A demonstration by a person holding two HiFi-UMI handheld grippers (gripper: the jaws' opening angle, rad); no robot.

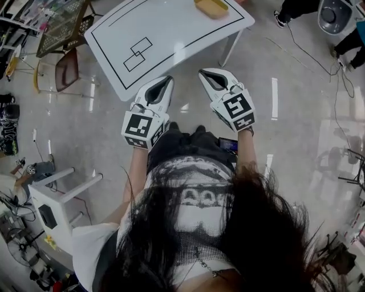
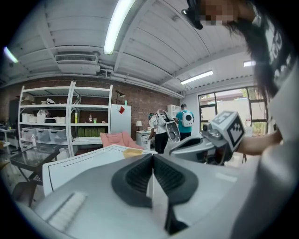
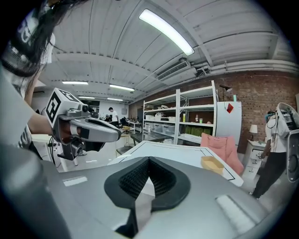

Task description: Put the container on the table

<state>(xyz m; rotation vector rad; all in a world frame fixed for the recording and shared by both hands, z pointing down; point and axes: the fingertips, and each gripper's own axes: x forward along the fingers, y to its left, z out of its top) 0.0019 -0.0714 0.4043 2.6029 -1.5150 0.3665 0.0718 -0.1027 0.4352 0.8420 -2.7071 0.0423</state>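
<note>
A shallow yellow container [image 1: 211,7] rests on the far right corner of the white table [image 1: 171,34], which has black outlines drawn on it. Both grippers hover side by side in front of the table's near edge, pointing at it. My left gripper [image 1: 165,83] is shut with nothing in it; in its own view the pads meet [image 2: 153,157], and the container [image 2: 133,151] shows beyond them. My right gripper [image 1: 206,74] is also shut and empty, pads together [image 3: 149,161], with the container [image 3: 212,164] lying ahead to the right on the table [image 3: 173,151].
A white stool [image 1: 57,199] stands on the floor at lower left and a brown chair [image 1: 65,68] sits left of the table. Metal shelves [image 2: 46,121], a pink seat [image 2: 117,139] and standing people [image 2: 161,126] are beyond the table. Cables [image 1: 319,63] cross the floor at upper right.
</note>
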